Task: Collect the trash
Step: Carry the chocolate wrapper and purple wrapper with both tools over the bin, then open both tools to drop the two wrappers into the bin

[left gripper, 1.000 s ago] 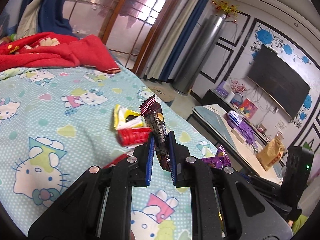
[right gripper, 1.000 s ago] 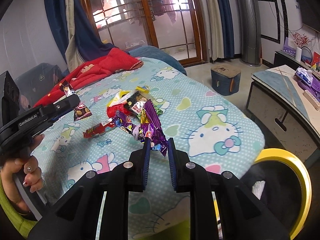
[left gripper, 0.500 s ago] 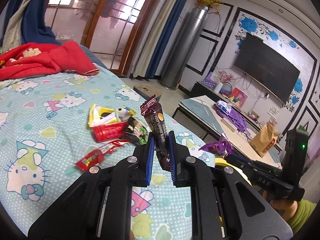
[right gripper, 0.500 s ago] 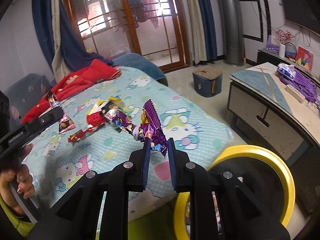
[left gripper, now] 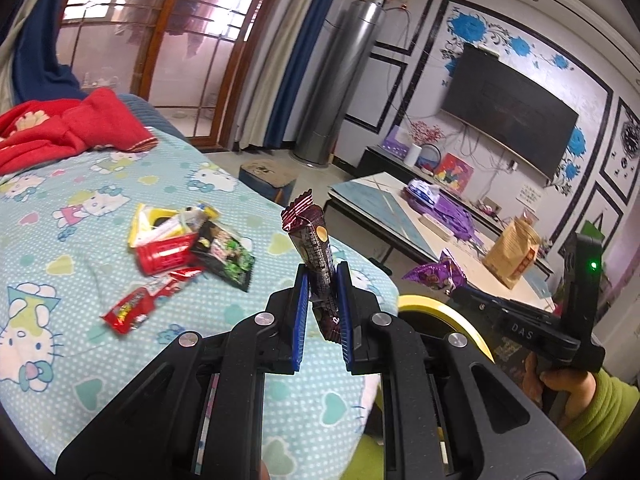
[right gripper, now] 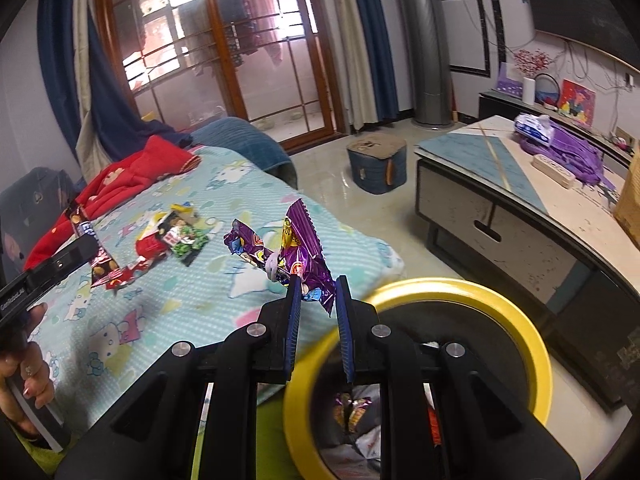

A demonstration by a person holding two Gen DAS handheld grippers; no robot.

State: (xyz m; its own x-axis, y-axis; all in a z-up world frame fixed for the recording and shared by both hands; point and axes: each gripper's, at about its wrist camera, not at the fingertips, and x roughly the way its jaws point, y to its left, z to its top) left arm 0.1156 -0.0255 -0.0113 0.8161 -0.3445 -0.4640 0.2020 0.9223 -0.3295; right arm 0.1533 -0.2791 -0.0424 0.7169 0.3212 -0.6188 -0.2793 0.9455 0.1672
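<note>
The right tool (right gripper: 316,294) is clamped on a purple wrapper (right gripper: 298,250) just beside the yellow-rimmed bin (right gripper: 520,320), seemingly nearer it than the left tool (left gripper: 322,280); that one pinches a dark wrapper (left gripper: 314,244) upright over the bed (left gripper: 60,280).

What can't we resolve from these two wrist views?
- Bin contents: right view, gripper body covers most of the inside.
- Bin in left view: only a rim arc, both grippers cover the rest.
- Brown wrapper print: too small.
- Purple wrapper lower end: hidden between the pads.
</note>
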